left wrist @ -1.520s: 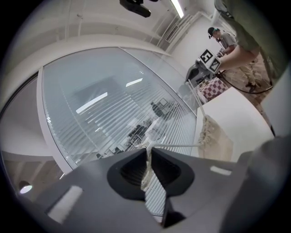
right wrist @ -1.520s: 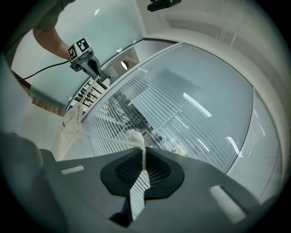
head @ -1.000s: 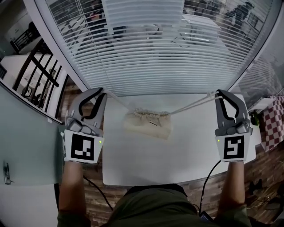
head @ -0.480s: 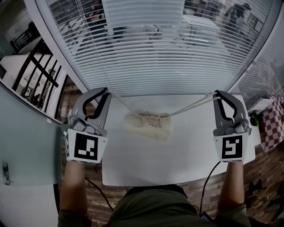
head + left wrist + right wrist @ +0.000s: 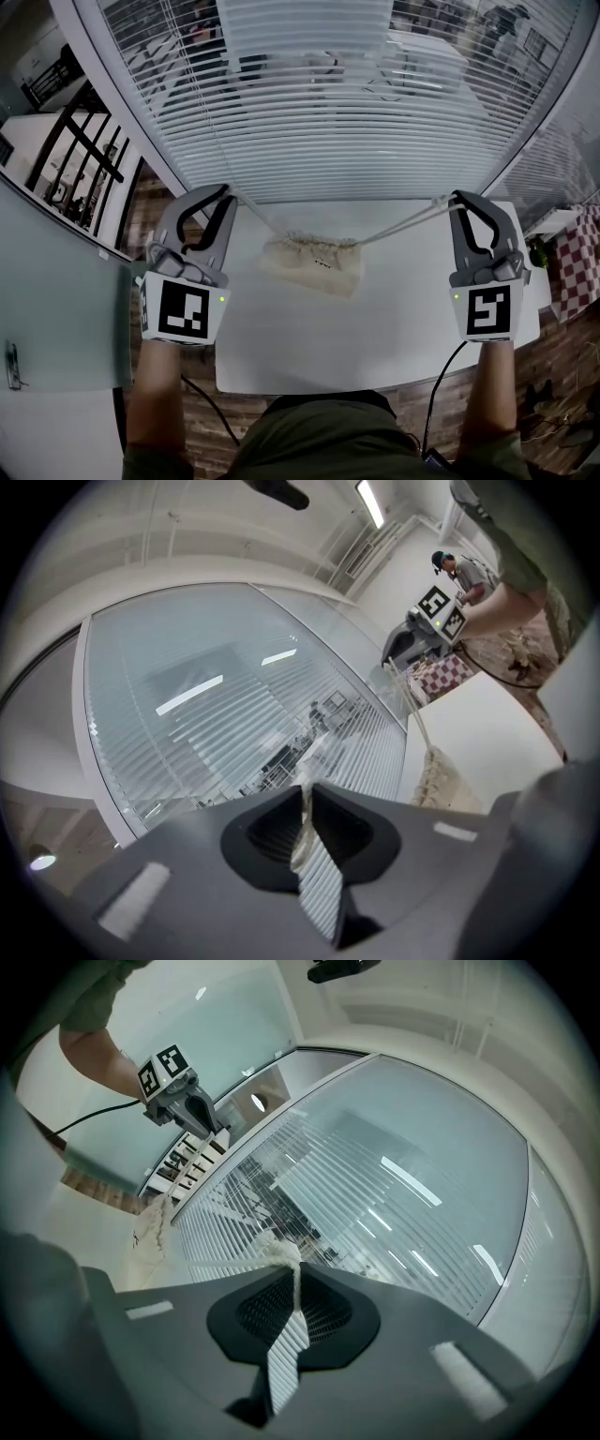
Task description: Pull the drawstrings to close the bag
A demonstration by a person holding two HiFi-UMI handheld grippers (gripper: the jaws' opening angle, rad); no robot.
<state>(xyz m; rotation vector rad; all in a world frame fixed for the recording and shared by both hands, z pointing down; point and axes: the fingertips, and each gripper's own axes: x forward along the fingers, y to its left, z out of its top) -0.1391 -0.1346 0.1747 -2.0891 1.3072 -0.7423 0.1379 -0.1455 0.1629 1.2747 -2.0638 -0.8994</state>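
**Head view.** A cream cloth bag (image 5: 314,265) lies on the white counter (image 5: 375,323), near the far edge and slightly left of centre. Its gathered mouth faces the window blinds (image 5: 309,122). 2 cords leave the mouth in opposite directions. The left drawstring (image 5: 258,216) runs in a straight line up to the left tool (image 5: 225,193), which is held over the counter's far-left corner. The right drawstring (image 5: 403,223) runs straight to the right tool (image 5: 457,199), near the far-right corner. Both tools are well apart from the bag, 1 on each side, and point away from the person towards the blinds. Each carries a cube with square markers at its near end.

**Left gripper view.** The left tool (image 5: 307,797) is clenched on the left drawstring (image 5: 302,832): the pale cord lies pinched in the narrow slit between the 2 jaws. Beyond the jaws on the right, the puckered bag (image 5: 439,778) rests on the counter (image 5: 497,733), and the right tool (image 5: 417,639) is seen far off with its cord leading down to the bag.

**Right gripper view.** The right tool (image 5: 295,1279) is clamped on the right drawstring (image 5: 277,1253), whose knotted end bulges just above the closed jaws. To the left lie the bag (image 5: 150,1227) and, beyond it, the left tool (image 5: 192,1101).
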